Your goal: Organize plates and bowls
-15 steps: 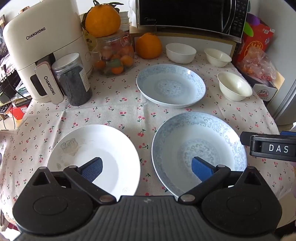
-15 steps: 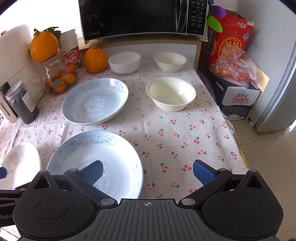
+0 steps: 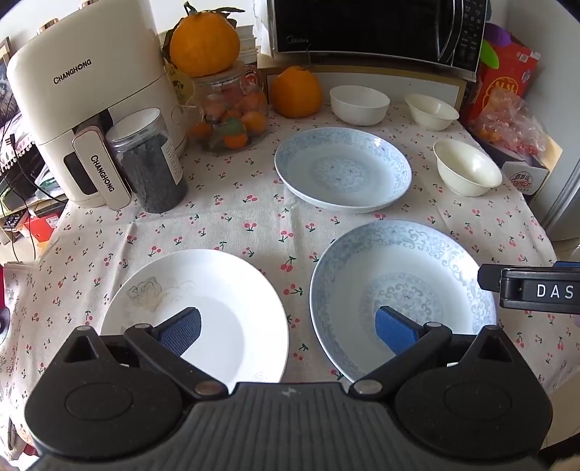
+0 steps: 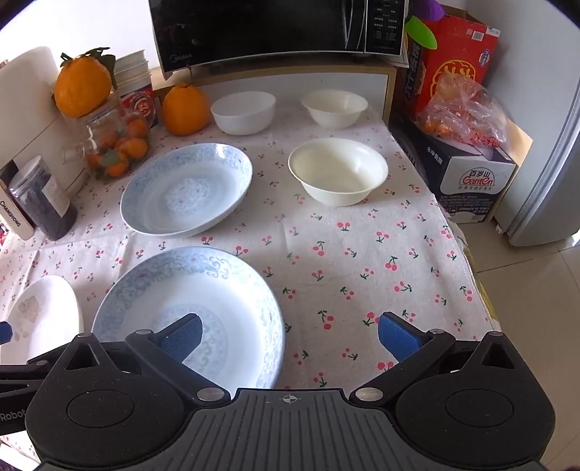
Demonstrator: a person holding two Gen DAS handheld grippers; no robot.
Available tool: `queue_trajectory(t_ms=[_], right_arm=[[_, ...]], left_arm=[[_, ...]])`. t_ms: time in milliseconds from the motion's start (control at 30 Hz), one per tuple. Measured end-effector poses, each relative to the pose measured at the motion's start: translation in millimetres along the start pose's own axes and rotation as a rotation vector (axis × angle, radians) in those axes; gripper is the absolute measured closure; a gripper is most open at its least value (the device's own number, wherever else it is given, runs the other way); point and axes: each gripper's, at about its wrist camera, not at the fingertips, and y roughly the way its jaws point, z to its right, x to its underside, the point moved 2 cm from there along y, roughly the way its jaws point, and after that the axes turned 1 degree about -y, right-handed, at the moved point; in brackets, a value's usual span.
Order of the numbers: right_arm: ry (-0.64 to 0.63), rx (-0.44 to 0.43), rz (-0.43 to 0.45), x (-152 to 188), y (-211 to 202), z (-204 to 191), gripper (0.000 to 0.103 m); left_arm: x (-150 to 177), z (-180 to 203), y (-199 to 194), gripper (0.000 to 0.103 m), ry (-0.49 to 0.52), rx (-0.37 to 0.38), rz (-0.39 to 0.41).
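Tools: left tool, right tool wide open, empty, above plates.

Worktop layout: two plates at front, plain plate left, patterned plate right. Third plate behind them, centre. Three bowls: one right of third plate, two at back below microwave. Jar and air fryer at back left.

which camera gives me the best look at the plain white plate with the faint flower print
The left wrist view: the plain white plate with the faint flower print lies almost whole there, only its near edge hidden by the gripper body. The right wrist view shows just a slice of it at the left edge.
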Motion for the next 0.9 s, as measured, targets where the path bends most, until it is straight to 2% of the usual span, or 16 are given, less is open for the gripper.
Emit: queue_trajectory(t_ms=[900], right_arm=[[0.016, -0.013, -0.016, 0.9, 1.0, 1.9, 0.0]], left_arm=[[-4.7, 0.9, -1.6, 0.0, 0.003, -0.003, 0.003]])
